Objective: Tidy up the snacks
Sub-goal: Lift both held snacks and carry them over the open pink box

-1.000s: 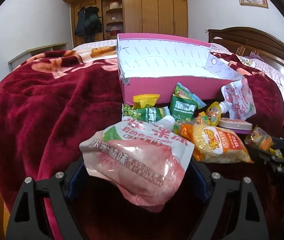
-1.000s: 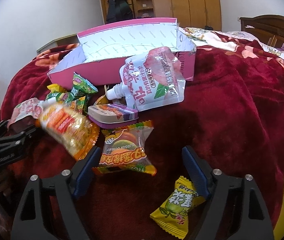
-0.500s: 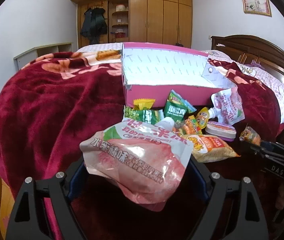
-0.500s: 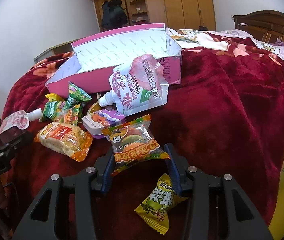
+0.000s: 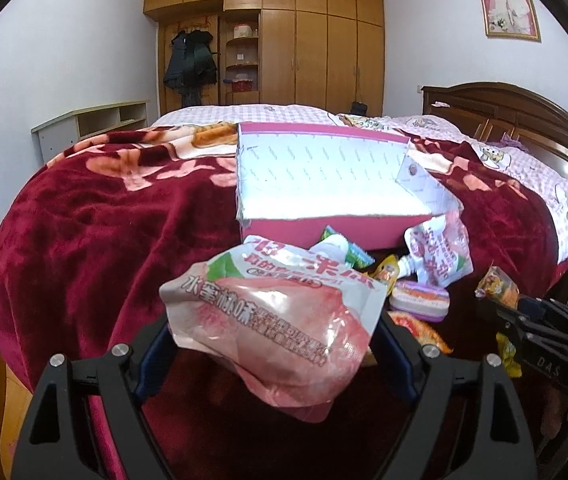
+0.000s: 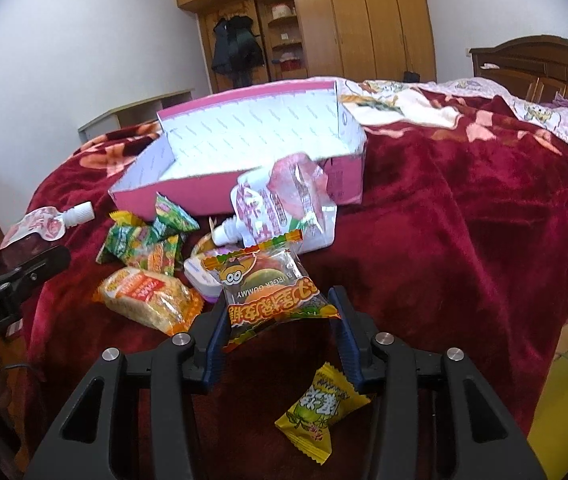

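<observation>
Gripping a pink peach jelly pouch (image 5: 280,328) in wide-set jaws, the left gripper (image 5: 272,344) holds it above the bed's red blanket (image 5: 124,216), short of the open pink box (image 5: 336,176). Alongside, the right gripper (image 6: 280,320), jaws narrowed, pinches a burger gummy packet (image 6: 268,284) above the blanket, near loose snacks (image 6: 144,240) and a yellow candy (image 6: 320,408).

The blanket (image 5: 96,216) is plush red cloth; the box (image 5: 324,172) is matt card, pink outside; the pouch (image 5: 280,328) and gummy bag (image 6: 272,288) are glossy crinkled plastic; the wardrobe (image 5: 308,44) is smooth wood.
</observation>
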`<action>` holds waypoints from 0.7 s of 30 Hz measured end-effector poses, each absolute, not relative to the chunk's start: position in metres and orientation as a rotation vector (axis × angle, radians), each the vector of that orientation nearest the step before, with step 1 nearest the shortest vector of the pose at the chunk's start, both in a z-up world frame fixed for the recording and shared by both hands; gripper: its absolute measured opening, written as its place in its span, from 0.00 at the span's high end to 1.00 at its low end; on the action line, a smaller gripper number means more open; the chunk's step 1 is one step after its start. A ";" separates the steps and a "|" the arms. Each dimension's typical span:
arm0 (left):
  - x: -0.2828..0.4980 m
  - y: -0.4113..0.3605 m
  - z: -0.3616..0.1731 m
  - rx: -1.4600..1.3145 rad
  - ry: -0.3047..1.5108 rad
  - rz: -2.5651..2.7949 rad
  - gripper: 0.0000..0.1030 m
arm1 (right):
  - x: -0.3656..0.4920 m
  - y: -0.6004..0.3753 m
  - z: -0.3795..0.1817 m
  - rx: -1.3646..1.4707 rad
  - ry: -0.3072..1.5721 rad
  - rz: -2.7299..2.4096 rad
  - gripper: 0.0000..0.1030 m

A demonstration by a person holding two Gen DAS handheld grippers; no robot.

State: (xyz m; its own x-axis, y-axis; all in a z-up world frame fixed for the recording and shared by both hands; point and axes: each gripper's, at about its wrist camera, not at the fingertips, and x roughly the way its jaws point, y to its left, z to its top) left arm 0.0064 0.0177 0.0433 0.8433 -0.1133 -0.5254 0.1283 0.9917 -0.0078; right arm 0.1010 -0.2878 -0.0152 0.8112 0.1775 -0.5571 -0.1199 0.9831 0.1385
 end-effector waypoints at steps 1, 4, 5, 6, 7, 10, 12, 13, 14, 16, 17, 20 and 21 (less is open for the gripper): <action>0.008 0.017 0.045 0.028 0.549 -0.126 0.14 | 0.102 -0.288 -0.013 0.098 0.600 0.162 0.54; 0.013 0.013 0.051 0.027 0.541 -0.121 0.14 | 0.105 -0.287 -0.007 0.097 0.593 0.171 0.54; 0.014 0.012 0.052 0.028 0.540 -0.118 0.14 | 0.106 -0.286 -0.006 0.094 0.592 0.174 0.54; 0.017 0.010 0.054 0.029 0.540 -0.116 0.14 | 0.107 -0.286 -0.004 0.093 0.591 0.180 0.54; 0.019 0.009 0.055 0.031 0.540 -0.115 0.14 | 0.108 -0.285 -0.003 0.094 0.592 0.187 0.54; 0.024 0.005 0.059 0.036 0.537 -0.110 0.14 | 0.111 -0.284 0.004 0.091 0.583 0.201 0.54; 0.027 0.002 0.062 0.034 0.533 -0.113 0.14 | 0.114 -0.285 0.010 0.093 0.572 0.207 0.54; 0.029 0.000 0.064 0.037 0.530 -0.114 0.14 | 0.116 -0.285 0.013 0.096 0.568 0.210 0.54; 0.030 -0.002 0.066 0.043 0.524 -0.111 0.14 | 0.117 -0.285 0.016 0.100 0.564 0.215 0.54; 0.035 -0.005 0.069 0.050 0.520 -0.105 0.14 | 0.122 -0.285 0.021 0.103 0.562 0.225 0.54; 0.038 -0.007 0.071 0.052 0.520 -0.104 0.14 | 0.125 -0.285 0.024 0.101 0.560 0.229 0.54; 0.048 -0.010 0.077 0.044 0.521 -0.113 0.14 | 0.133 -0.282 0.031 0.093 0.555 0.237 0.54; 0.052 -0.012 0.080 0.042 0.519 -0.117 0.14 | 0.138 -0.281 0.034 0.094 0.554 0.241 0.54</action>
